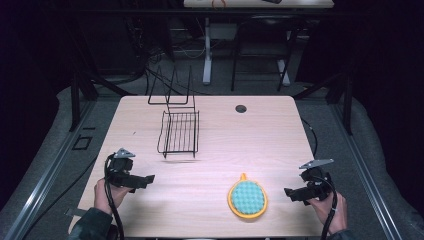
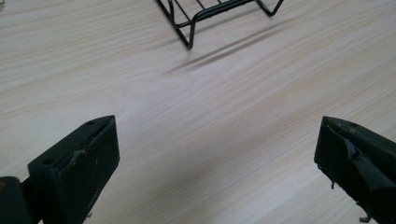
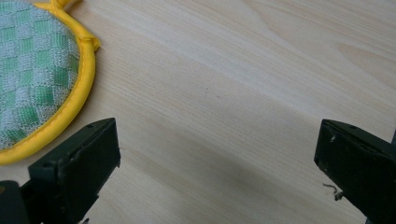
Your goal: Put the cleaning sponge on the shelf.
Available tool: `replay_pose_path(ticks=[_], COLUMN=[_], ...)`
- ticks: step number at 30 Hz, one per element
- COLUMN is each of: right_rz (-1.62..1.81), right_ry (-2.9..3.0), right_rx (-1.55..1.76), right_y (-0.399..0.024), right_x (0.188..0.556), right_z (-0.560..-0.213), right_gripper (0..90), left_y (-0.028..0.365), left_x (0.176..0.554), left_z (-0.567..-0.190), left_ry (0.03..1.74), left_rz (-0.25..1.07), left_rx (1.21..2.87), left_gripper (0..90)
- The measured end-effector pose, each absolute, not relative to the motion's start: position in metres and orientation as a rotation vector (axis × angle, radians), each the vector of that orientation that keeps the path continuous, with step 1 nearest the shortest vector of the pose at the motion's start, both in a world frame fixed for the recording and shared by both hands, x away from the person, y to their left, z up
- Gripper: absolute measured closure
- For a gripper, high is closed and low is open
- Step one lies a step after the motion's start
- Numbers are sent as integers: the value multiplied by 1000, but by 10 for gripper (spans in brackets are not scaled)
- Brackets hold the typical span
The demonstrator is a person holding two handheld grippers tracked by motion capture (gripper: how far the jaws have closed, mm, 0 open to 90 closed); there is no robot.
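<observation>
Jaws of both the left gripper [image 1: 148,178] and right gripper [image 1: 287,192] gape empty, so grabbing the thin potholder [image 1: 247,199], lower centre, could merely scrape the table [image 1: 260,135].

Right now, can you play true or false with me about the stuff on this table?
1. The pot holder is green with a yellow edge. True.
2. The left gripper is squeezing the wire rack. False: its jaws stand wide apart over bare table, and the rack sits farther off.
3. The pot holder lies inside the wire rack. False: it lies flat on the table, near the right gripper.
4. The right gripper is open and holds nothing. True.
5. A small dark round hole shows near the table's far edge. True.
</observation>
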State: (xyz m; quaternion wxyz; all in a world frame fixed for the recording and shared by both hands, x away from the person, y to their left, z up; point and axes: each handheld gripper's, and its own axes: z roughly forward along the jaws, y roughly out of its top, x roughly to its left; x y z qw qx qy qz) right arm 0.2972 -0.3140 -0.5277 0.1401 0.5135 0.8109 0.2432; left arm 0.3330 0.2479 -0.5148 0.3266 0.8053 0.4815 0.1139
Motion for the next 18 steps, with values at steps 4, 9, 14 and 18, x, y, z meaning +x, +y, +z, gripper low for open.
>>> replay_pose_path(ticks=[4,9,14,18], right_rz=[704,701,695,694], right_ry=[2342,2356,2358,2362], right_rx=[1484,1474,1469,1470], right_y=[-314,-313,-312,-312], right_x=[297,297,297,298], right_z=[-528,-529,-529,-530], right_gripper=[0,10,14,17], left_y=[242,233,223,214], left_x=[331,329,330,330], left_z=[-512,-507,-505,-502], left_ry=[1249,1217,1185,1166], left_rz=[279,280,264,256], left_rx=[2106,2108,2128,2125], left_gripper=[0,1,1,1])
